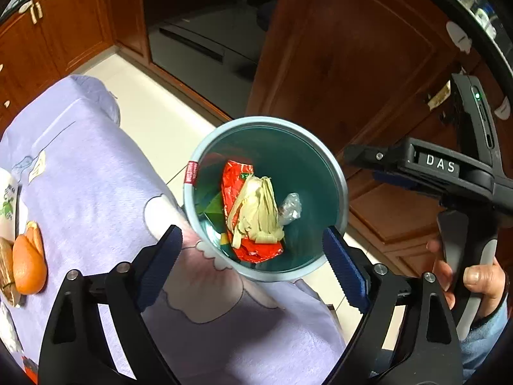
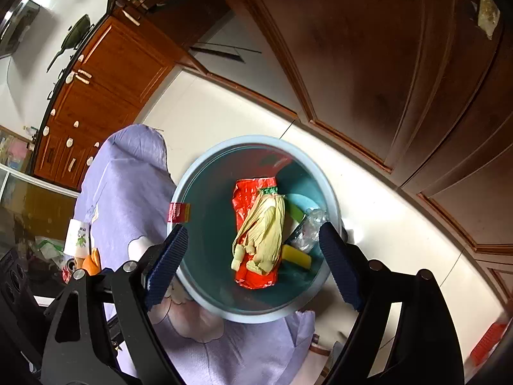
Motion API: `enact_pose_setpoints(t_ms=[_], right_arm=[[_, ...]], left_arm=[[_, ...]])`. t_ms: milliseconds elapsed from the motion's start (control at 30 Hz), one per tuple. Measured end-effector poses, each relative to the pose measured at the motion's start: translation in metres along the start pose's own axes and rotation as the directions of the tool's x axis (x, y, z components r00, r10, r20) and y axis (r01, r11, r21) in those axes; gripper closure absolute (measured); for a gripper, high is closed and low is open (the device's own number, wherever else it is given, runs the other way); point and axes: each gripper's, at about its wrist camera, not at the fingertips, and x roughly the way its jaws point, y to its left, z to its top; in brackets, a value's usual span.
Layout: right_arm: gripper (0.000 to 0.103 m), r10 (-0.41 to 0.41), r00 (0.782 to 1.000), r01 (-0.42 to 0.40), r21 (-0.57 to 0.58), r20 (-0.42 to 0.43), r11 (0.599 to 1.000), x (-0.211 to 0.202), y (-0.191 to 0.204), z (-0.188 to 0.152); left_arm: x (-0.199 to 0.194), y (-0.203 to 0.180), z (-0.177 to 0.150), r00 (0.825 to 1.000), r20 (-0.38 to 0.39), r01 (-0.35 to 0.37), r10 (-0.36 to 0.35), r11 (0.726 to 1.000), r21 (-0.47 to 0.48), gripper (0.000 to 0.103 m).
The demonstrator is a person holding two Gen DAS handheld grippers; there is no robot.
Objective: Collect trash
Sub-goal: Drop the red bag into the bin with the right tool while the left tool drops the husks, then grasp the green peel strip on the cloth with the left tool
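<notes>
A teal round trash bin [image 1: 336, 173] stands on the floor beside the table; it also shows in the right wrist view [image 2: 198, 189]. Inside lie a red wrapper [image 1: 232, 176], a pale corn husk [image 1: 256, 208] and crumpled clear plastic [image 1: 290, 208]. In the right wrist view the red wrapper [image 2: 248, 199], husk [image 2: 263, 231], plastic [image 2: 309, 229] and a yellow piece [image 2: 296, 256] show. My left gripper [image 1: 253, 266] is open and empty above the bin's near rim. My right gripper [image 2: 253, 263] is open and empty above the bin; its body shows in the left wrist view [image 1: 442, 163].
The table has a lavender cloth [image 1: 96, 166]. At its left edge lie orange peel [image 1: 29, 263], a brown item [image 1: 6, 272] and a white cup [image 1: 6, 199]. In the right wrist view the cup [image 2: 77, 237] and a red can [image 2: 69, 269] show. Wooden cabinets [image 1: 352, 48] stand behind the bin.
</notes>
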Motion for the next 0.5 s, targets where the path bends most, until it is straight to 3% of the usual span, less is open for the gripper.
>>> enact_pose_setpoints(t_ms=[500], right_arm=[[0.023, 0.010, 1.000, -0.012, -0.096, -0.020, 0.995, -0.008, 0.055, -0.029]], left_arm=[[-0.048, 0.041, -0.040, 0.997, 0.065, -0.024, 0.031, 0.994, -0.104, 0.010]])
